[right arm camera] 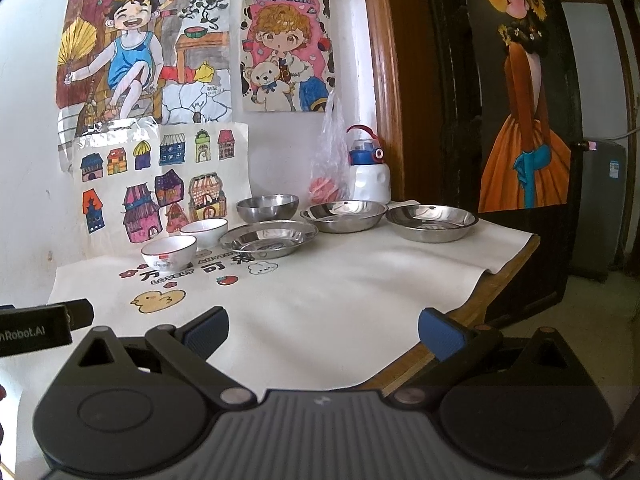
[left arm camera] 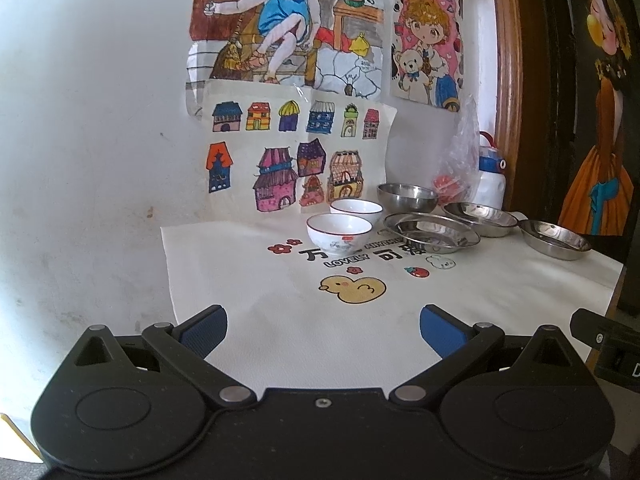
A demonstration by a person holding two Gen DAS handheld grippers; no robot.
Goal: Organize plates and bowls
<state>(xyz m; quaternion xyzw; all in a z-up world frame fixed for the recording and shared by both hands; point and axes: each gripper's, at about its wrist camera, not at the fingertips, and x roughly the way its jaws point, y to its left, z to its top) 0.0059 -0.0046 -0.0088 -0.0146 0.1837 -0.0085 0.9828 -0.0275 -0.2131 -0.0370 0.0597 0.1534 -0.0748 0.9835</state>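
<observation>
Children's drawings [right arm camera: 160, 92] are hanging on the white wall behind the worktop [right arm camera: 500, 264], which is wearing a cream cloth [right arm camera: 340, 300] printed with a yellow duck [right arm camera: 158, 300]. Along the back of the cloth the dishes are sitting in a loose group: two white ceramic bowls [left arm camera: 339, 229] are standing side by side near the wall, the nearer one [right arm camera: 169, 253] just in front of the other [right arm camera: 204, 231]. Behind them a steel bowl [right arm camera: 267, 207] is resting upright. Three shallow steel plates are lying in a row to its right: one [right arm camera: 269, 239] just beside the white bowls, a second [right arm camera: 344, 215] further back, and a third [right arm camera: 432, 222] nearest the worktop's right edge. A white water bottle [right arm camera: 370, 172] and a plastic bag [right arm camera: 330, 168] are standing against the wall behind the plates. The left claw [left arm camera: 323, 330] is hovering above the near cloth with its blue pads spread wide and nothing between them. The right claw [right arm camera: 323, 330] is likewise gaping apart, well short of the dishes.
</observation>
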